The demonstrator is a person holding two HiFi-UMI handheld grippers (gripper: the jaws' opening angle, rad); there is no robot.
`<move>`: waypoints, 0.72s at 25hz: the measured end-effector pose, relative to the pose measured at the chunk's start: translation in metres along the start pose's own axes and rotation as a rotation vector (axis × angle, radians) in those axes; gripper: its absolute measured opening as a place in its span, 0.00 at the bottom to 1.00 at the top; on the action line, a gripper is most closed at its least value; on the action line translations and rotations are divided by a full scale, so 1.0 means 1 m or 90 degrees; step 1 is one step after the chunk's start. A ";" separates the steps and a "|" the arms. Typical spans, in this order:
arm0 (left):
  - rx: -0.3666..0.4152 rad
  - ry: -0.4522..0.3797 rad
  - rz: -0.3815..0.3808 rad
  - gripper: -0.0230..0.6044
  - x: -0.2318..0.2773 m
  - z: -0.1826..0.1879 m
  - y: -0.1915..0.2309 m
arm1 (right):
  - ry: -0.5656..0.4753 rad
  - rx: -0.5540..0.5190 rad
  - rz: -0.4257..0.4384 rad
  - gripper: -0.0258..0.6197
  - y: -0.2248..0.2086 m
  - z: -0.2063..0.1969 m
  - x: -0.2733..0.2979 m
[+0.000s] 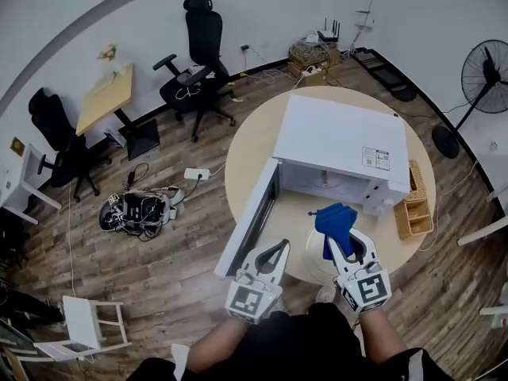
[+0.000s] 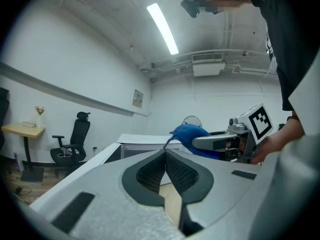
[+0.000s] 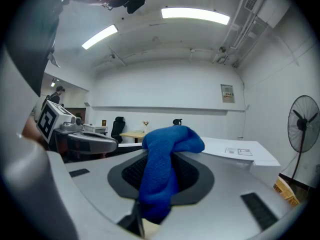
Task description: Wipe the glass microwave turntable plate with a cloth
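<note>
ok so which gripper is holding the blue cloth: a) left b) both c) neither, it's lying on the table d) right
d: the right gripper has its jaws clamped on the blue cloth, while the left gripper is shut with nothing between its jaws.

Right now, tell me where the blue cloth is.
The blue cloth sits low, right of centre in the head view, clamped in the right gripper, before the open microwave.

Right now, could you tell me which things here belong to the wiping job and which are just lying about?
Job: blue cloth in the right gripper; glass plate below it; microwave, door open.
Lying about: wicker basket, fan, office chair, power strip.
</note>
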State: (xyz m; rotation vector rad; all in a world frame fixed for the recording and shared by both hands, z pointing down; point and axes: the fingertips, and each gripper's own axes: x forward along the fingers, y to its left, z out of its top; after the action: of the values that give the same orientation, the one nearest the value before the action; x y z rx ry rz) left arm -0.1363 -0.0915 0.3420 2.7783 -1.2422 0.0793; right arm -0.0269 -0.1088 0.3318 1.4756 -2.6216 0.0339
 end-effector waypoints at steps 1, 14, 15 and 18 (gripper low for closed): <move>0.000 0.000 0.000 0.05 0.003 0.000 -0.001 | 0.007 -0.001 0.002 0.19 -0.002 -0.003 0.000; -0.027 0.061 0.034 0.05 0.051 -0.052 0.000 | 0.101 0.031 0.024 0.19 -0.051 -0.074 0.002; -0.028 0.067 0.036 0.05 0.051 -0.058 -0.001 | 0.108 0.034 0.029 0.19 -0.050 -0.080 0.001; -0.045 0.087 0.048 0.05 0.052 -0.072 -0.004 | 0.130 0.052 0.044 0.19 -0.047 -0.100 0.001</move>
State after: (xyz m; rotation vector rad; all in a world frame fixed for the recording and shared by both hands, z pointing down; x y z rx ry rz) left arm -0.0992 -0.1189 0.4181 2.6183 -1.2883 0.2232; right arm 0.0234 -0.1259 0.4288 1.3273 -2.5304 0.2858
